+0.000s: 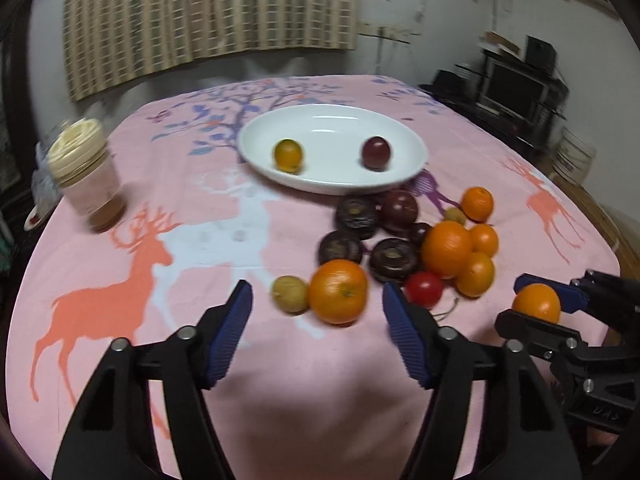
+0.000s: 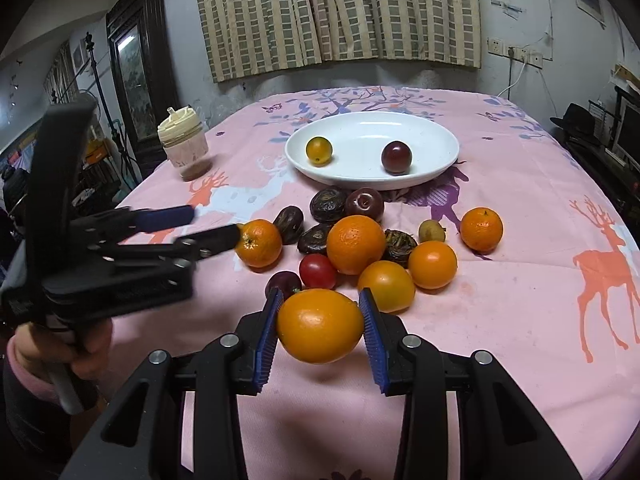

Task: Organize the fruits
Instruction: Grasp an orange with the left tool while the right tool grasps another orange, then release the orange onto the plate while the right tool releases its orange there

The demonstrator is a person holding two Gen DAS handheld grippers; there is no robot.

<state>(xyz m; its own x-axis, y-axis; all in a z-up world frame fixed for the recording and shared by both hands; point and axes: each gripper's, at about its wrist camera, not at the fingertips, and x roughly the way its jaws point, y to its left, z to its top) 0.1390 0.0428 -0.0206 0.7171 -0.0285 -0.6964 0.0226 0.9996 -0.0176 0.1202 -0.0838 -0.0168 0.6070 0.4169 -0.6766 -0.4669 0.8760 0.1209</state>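
The right claw (image 2: 320, 326) grips an orange fruit (image 2: 320, 325) between its blue pads (image 2: 267, 338), holding it clear of the pink deer-print cloth (image 2: 520, 320) that covers the worktop. The left claw (image 1: 318, 312) stands wide with nothing between its pads, its tips just short of a large orange (image 1: 338, 291) with a small tan fruit (image 1: 290, 294) touching it on the left. Beyond lies the loose heap: a red tomato (image 2: 317, 271), a bigger orange (image 2: 355, 245), a yellow-orange tomato (image 2: 386, 286), several dark wrinkled fruits (image 2: 328, 205) and a dark plum (image 2: 365, 204), with one mandarin (image 2: 481, 228) set a little apart to the right. Farther back sits the white dish (image 2: 372, 180), holding a small yellow-orange fruit (image 2: 319, 151) on its left and a dark red plum (image 2: 396, 157) on its right, well apart. A lidded cream jar (image 2: 182, 148) stands near the cloth's far left edge
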